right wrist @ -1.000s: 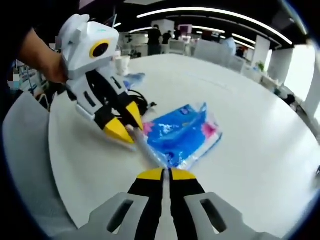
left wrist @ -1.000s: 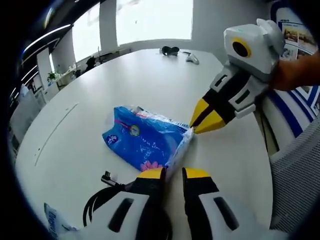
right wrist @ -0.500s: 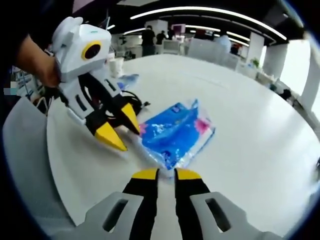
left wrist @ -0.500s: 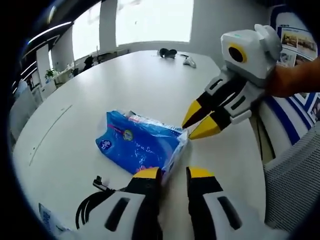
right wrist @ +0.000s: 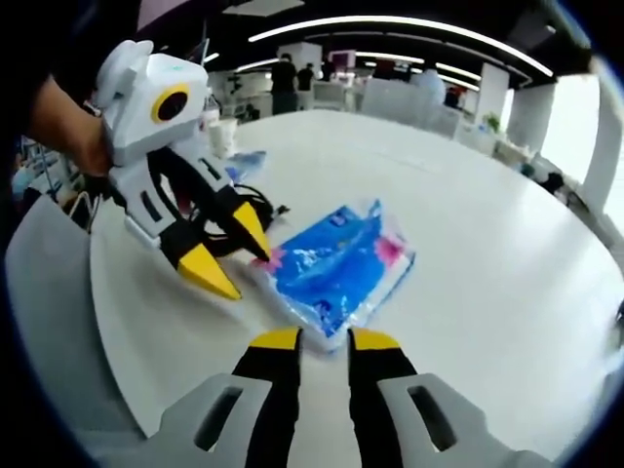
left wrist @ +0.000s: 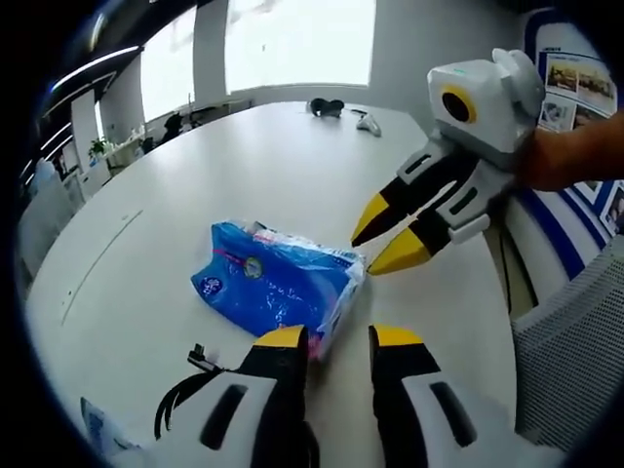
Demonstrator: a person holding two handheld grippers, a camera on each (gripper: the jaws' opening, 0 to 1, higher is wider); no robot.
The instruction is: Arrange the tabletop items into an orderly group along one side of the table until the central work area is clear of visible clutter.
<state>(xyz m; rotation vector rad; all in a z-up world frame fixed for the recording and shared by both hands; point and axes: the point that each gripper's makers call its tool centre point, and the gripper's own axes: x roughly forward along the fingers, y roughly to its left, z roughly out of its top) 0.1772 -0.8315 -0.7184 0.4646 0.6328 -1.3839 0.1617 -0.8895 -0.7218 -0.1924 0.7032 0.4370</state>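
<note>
1. Because it is a soft plastic-wrapped pack, the blue tissue packet (left wrist: 273, 285) (right wrist: 336, 273) looks light, squashy and a little slick; it should crumple rather than break, and the crimped end seam nearest both grippers is probably the surest place to pinch.
2. It lies flat on the white table (left wrist: 292, 156) (right wrist: 487, 224), near the edge where the person stands.
3. The left gripper (left wrist: 336, 339) (right wrist: 227, 255) has its yellow-tipped jaws apart and clamped on nothing; in its own view the packet's end sits just ahead of the gap.
4. The right gripper (right wrist: 327, 339) (left wrist: 382, 239) also has its jaws spread and empty, angled down from a hand at the table's side, with the tips just beside the packet's seam corner.
5. A black cable (left wrist: 190, 385) (right wrist: 249, 219) lies coiled close to the packet, by the left gripper.
6. A smaller pale blue pack (right wrist: 244, 161) rests beyond the cable.
7. Far across the table sit dark headphones (left wrist: 327, 105) and a small white object (left wrist: 368, 121), well apart from the rest.
</note>
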